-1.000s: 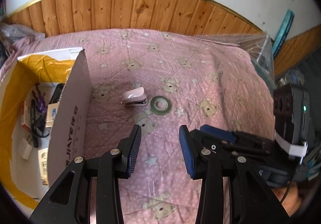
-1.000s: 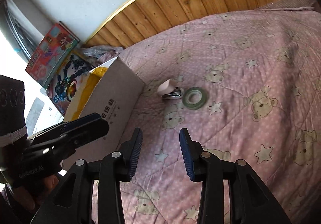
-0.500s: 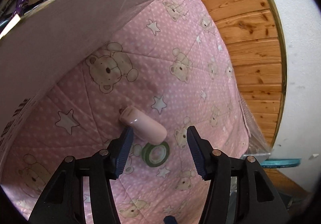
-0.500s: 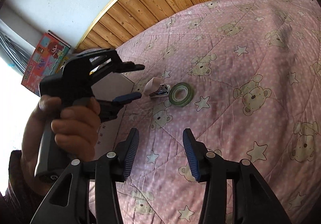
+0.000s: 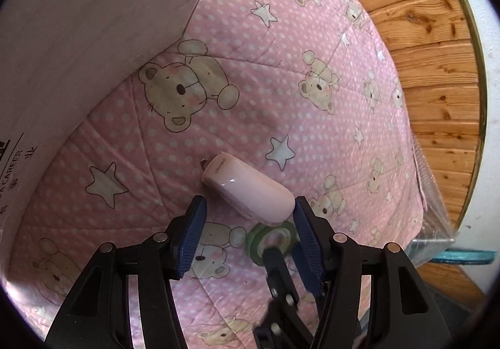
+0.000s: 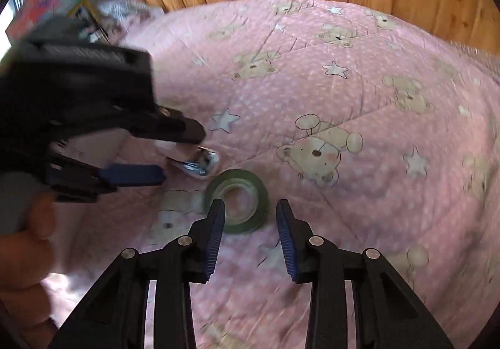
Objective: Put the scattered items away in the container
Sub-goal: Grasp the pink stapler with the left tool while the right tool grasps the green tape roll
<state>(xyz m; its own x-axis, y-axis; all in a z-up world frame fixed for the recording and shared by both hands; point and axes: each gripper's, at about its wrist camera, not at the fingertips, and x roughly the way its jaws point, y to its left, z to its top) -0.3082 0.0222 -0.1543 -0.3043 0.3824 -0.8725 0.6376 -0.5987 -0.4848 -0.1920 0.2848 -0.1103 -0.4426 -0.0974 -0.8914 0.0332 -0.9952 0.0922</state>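
Left wrist view: the left tongs stand wide open around the pink stapler on the bed quilt, pads clear, beside the cardboard box. Right wrist view: right tongs closing, nothing gripped, above the green tape roll lying just beside the stapler.

The cardboard box beside the left gripper runs off the picture's top and left edges, so its opening is hidden and its printed lettering is cut short. The right gripper's finger covers part of the green tape roll there. From the right wrist, motion blur smears the pink stapler, half hidden under the left gripper's fingers.
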